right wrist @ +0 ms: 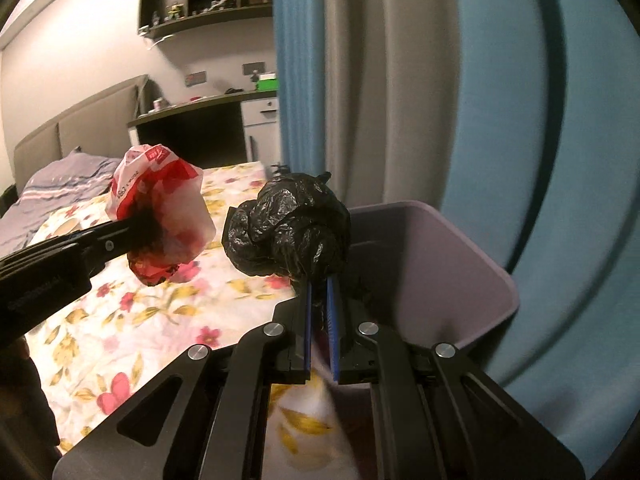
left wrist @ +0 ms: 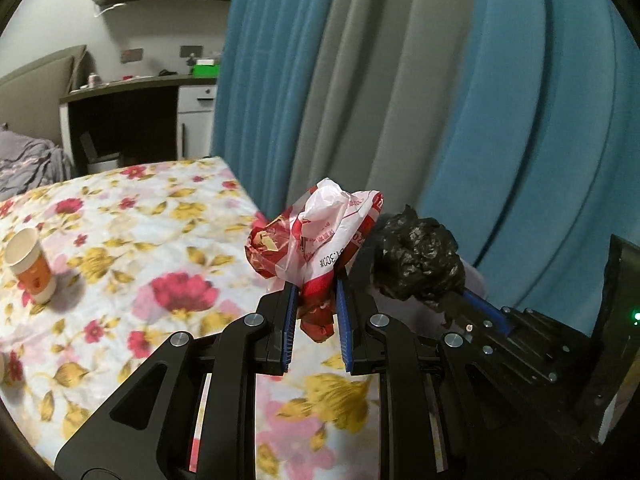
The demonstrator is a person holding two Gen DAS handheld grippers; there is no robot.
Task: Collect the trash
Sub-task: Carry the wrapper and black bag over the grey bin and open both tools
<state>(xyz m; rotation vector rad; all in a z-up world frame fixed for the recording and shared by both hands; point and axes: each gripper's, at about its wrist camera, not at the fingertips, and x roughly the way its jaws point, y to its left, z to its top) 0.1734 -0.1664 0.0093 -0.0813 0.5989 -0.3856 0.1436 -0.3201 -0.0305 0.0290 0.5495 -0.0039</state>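
Observation:
My left gripper (left wrist: 316, 292) is shut on a crumpled red and white plastic bag (left wrist: 316, 236), held above the right edge of the floral bed. From the right wrist that same red and white bag (right wrist: 160, 208) hangs at the end of the left gripper's fingers (right wrist: 120, 236). My right gripper (right wrist: 320, 292) is shut on a balled-up black plastic bag (right wrist: 288, 228), just above the near rim of a mauve bin (right wrist: 460, 264). In the left wrist view the black bag (left wrist: 420, 260) sits close to the right of the red one. A paper cup (left wrist: 30, 266) stands on the bed at far left.
The floral bedsheet (left wrist: 132, 264) fills the left side. Blue and grey curtains (left wrist: 400, 80) hang close behind the bin. A dark desk (right wrist: 192, 112) with drawers, small items and wall shelves stands at the back of the room, beside a grey headboard (right wrist: 80, 120).

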